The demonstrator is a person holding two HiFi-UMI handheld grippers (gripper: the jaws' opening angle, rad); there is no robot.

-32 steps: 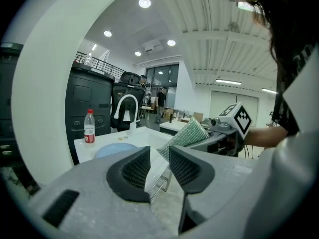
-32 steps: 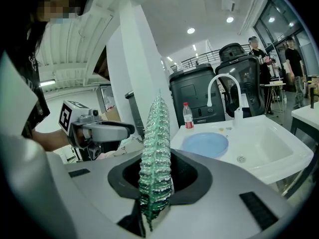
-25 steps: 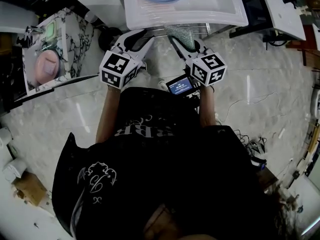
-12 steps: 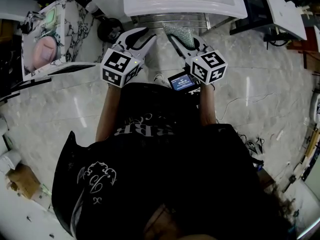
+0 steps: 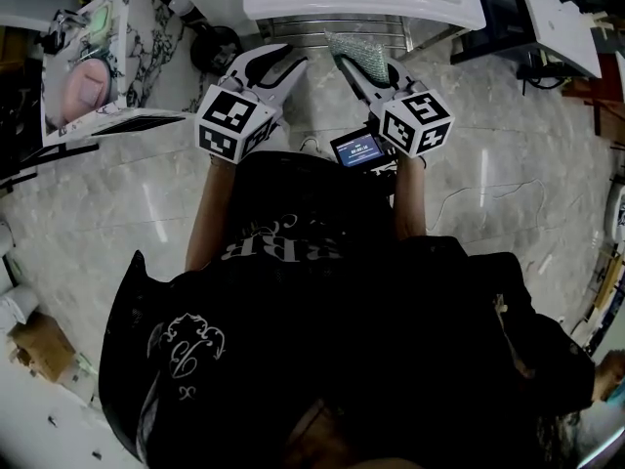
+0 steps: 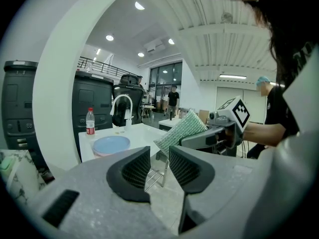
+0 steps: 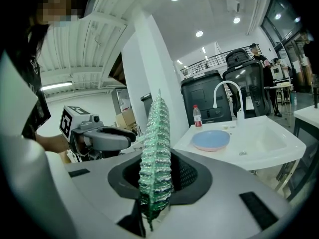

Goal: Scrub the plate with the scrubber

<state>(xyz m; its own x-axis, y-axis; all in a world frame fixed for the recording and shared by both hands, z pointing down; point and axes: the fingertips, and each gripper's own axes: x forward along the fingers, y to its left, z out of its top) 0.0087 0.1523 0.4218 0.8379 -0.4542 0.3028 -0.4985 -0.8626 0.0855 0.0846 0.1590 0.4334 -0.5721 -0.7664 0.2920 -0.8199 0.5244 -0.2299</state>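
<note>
A pale blue plate (image 6: 111,144) lies on the white sink unit (image 5: 391,6), left of the basin; it also shows in the right gripper view (image 7: 211,139). My right gripper (image 7: 155,185) is shut on a green mesh scrubber (image 7: 155,143), which stands upright between its pads. From above, the scrubber (image 5: 356,55) sticks out just short of the sink's front edge. My left gripper (image 5: 285,62) hovers beside it, open, with nothing between its ribbed pads (image 6: 137,169). Both grippers hang in the air in front of the sink, apart from the plate.
A faucet (image 6: 122,108) and a red-capped water bottle (image 6: 90,122) stand at the back of the sink. A marble-patterned counter (image 5: 146,57) with a pink dish is at the left. A small lit screen (image 5: 356,149) sits at the person's waist. Another white table (image 5: 552,18) stands at the right.
The sink has slid toward the top edge of the head view, and the plate has nearly left it. Both grippers keep their places and grips.
</note>
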